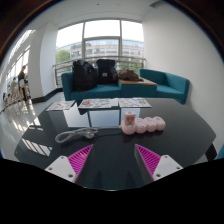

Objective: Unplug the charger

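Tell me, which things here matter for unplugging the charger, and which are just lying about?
For the job:
- gripper, open, nothing between its fingers
- white cable and charger on the dark table, ahead of the fingers

Just lying about:
- pink round items on the table
- papers along its far edge
- teal sofa
- bags on the sofa

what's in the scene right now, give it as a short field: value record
gripper: gripper open, nothing between the fingers
surface: dark glossy table
nearest items: pale pink objects and a white cable, both beyond the fingers, apart from them
papers: sheets along the table's far edge
background: teal sofa with dark bags, large windows behind
charger: cannot tell which item it is
contact: none
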Demonstrator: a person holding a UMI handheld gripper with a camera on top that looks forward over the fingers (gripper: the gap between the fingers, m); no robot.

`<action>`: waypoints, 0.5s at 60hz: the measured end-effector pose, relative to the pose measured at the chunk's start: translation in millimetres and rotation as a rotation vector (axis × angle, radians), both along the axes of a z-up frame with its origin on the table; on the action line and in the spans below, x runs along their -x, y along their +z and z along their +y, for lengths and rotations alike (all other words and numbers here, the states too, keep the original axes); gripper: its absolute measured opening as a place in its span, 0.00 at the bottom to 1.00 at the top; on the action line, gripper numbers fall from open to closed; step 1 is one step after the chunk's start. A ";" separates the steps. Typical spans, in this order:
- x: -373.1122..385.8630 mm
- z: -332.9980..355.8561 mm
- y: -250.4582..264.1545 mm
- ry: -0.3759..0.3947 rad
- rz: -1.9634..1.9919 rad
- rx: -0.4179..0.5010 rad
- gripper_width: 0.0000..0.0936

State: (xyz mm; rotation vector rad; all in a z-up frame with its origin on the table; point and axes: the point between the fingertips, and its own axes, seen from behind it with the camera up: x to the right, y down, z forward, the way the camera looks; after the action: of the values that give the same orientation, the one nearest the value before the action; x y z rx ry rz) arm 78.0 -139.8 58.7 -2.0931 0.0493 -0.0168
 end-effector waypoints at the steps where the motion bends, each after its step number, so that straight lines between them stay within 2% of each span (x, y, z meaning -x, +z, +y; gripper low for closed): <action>1: -2.2 7.3 -0.2 -0.007 -0.004 -0.004 0.88; 9: -41.0 72.5 -4.3 -0.078 -0.022 -0.036 0.88; 11: -44.1 90.0 3.4 -0.092 -0.021 -0.049 0.86; 19: -78.9 141.6 -20.2 -0.114 -0.024 -0.048 0.76; 26: -87.9 180.6 -33.8 -0.095 -0.023 -0.049 0.59; 30: -76.7 176.1 -30.1 -0.061 -0.037 -0.069 0.37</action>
State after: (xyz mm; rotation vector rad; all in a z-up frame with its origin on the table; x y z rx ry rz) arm 154.7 36.3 28.6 -2.0209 0.0901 -0.0898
